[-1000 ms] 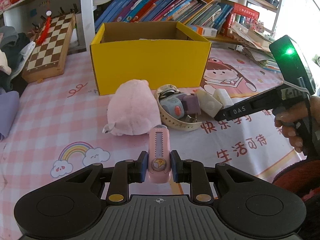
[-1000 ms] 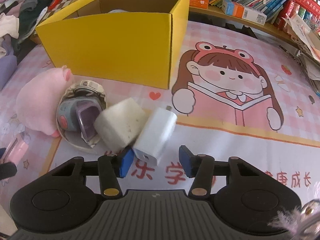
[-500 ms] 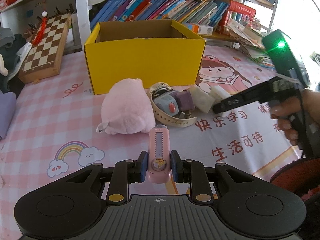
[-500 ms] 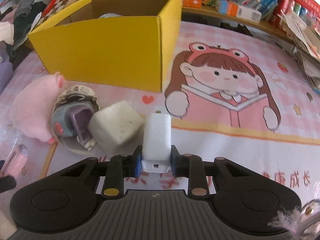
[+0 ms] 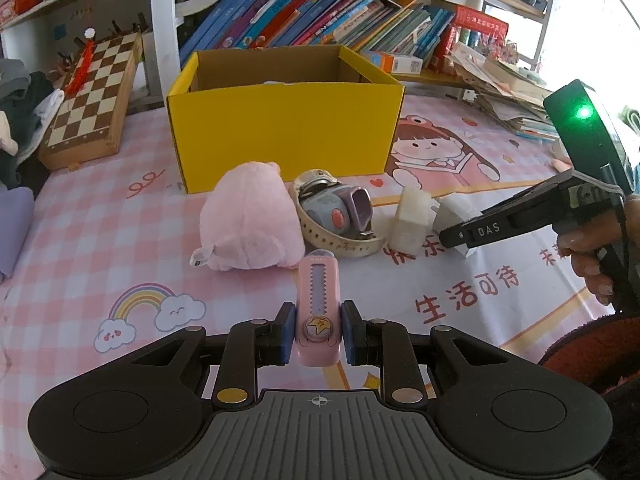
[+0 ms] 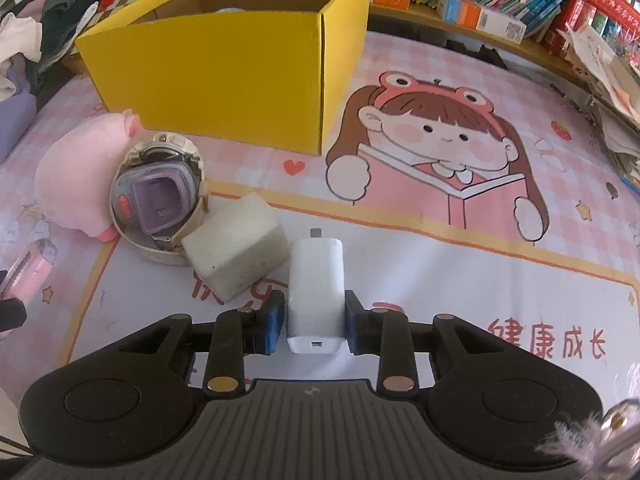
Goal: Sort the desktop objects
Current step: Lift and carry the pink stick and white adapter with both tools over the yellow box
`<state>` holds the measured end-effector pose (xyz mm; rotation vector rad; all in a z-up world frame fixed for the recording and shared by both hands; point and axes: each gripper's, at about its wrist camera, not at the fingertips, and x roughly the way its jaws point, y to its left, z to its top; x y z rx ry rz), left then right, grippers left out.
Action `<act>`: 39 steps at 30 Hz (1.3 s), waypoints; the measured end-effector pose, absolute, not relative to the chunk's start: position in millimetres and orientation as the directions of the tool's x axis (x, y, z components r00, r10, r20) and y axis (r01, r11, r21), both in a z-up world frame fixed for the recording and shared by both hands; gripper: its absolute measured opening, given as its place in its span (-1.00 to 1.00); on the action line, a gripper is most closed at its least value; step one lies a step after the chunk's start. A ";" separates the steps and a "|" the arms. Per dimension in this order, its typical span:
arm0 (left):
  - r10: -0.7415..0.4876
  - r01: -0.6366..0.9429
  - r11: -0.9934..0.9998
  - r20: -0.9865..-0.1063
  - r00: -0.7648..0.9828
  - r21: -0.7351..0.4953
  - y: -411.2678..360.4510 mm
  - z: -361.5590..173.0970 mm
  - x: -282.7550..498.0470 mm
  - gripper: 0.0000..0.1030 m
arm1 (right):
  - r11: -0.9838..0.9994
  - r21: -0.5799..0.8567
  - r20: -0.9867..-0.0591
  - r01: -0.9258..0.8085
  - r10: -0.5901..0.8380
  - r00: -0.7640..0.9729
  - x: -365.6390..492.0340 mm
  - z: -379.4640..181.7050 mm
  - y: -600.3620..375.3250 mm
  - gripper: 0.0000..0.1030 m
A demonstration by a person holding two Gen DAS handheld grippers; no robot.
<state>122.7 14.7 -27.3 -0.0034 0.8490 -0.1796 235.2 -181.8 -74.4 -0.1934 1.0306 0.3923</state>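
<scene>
You've got the right tongs [image 6: 315, 322] clenched on the white charger [image 6: 316, 292] and the left tongs [image 5: 318, 336] on the pink cutter [image 5: 319, 312], both in front of the yellow box [image 6: 224, 68], so a shallow pinch could let either slip out mid-lift.

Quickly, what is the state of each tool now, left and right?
Left tool: closed on the pink utility knife.
Right tool: closed on the white charger.
</scene>
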 end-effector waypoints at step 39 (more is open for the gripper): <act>-0.250 0.193 0.968 -0.637 0.730 -0.158 31.8 17.7 101.7 -0.56 | 0.818 0.122 -0.795 -0.562 0.420 0.439 140.8 -4.6 -159.8 -0.52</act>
